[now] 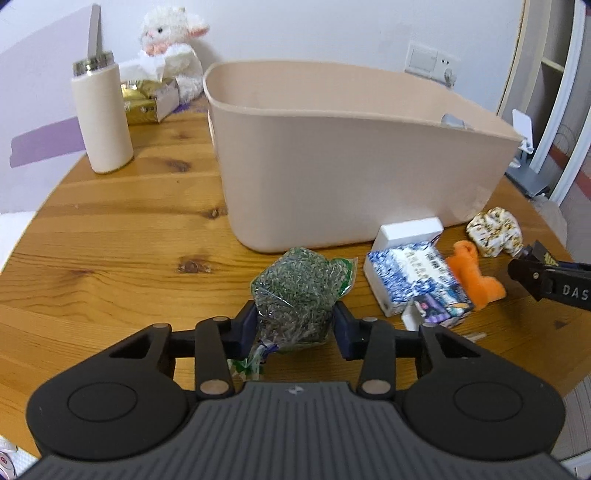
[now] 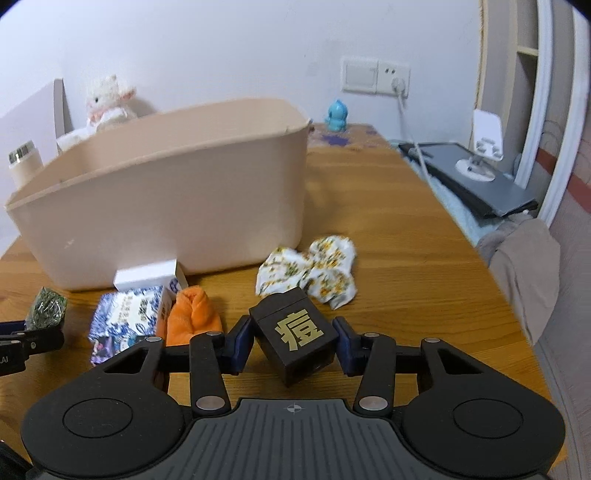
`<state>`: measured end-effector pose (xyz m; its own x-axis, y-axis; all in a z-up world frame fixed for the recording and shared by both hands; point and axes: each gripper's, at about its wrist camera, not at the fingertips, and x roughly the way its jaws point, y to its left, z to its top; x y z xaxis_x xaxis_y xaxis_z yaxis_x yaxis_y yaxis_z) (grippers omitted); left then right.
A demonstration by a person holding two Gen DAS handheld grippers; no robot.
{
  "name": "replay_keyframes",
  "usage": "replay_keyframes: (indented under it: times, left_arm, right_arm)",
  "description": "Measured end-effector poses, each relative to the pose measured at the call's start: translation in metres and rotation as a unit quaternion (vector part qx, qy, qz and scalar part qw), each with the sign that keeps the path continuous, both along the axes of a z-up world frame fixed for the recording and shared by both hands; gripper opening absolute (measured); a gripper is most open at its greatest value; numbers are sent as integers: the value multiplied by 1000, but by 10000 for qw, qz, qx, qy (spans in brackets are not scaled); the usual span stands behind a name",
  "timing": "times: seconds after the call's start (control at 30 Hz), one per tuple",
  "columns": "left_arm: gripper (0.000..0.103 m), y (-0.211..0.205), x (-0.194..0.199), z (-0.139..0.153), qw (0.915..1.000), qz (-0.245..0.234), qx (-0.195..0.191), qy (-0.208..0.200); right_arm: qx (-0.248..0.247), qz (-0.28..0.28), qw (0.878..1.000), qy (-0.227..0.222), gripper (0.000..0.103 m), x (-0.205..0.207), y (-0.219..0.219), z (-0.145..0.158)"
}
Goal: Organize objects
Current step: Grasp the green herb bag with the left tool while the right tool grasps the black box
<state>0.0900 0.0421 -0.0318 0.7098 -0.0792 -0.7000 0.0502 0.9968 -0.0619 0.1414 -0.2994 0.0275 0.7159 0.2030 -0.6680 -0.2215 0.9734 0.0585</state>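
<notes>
Hidden: my beige bin's (image 1: 332, 155) inside, behind its wall.
Left tool (image 1: 293, 326): clamped on a clear bag of green dried herbs (image 1: 299, 291), low over my desk (image 1: 110, 236).
Right tool (image 2: 293, 341): clamped on a tilted black box (image 2: 295, 334) with a gold character, before the bin.

Far ahead to the left a plush lamb (image 1: 168, 33) sits by the wall, a gold tissue box (image 1: 147, 98) before it. A wall socket (image 2: 375, 75) lies ahead to the right, with a small blue toy (image 2: 336, 116), perhaps a figurine, below it.
</notes>
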Motion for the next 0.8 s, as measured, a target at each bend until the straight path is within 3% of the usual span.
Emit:
replay_keyframes:
  times: [0.43,0.6,0.8]
  left_arm:
    - [45,-4,-28,91,9927,-42,-86,-1205]
    - [45,-12,0,112,9892,48,31,-1464]
    - [45,-27,55,106,9915,161,238,-1272]
  right_arm:
    - [103,120,9935,-1129,43,-12,-6,83]
    - [95,229,9884,-1496,43,7,11,105]
    - [134,324,9892,-1421,43,43,31,105]
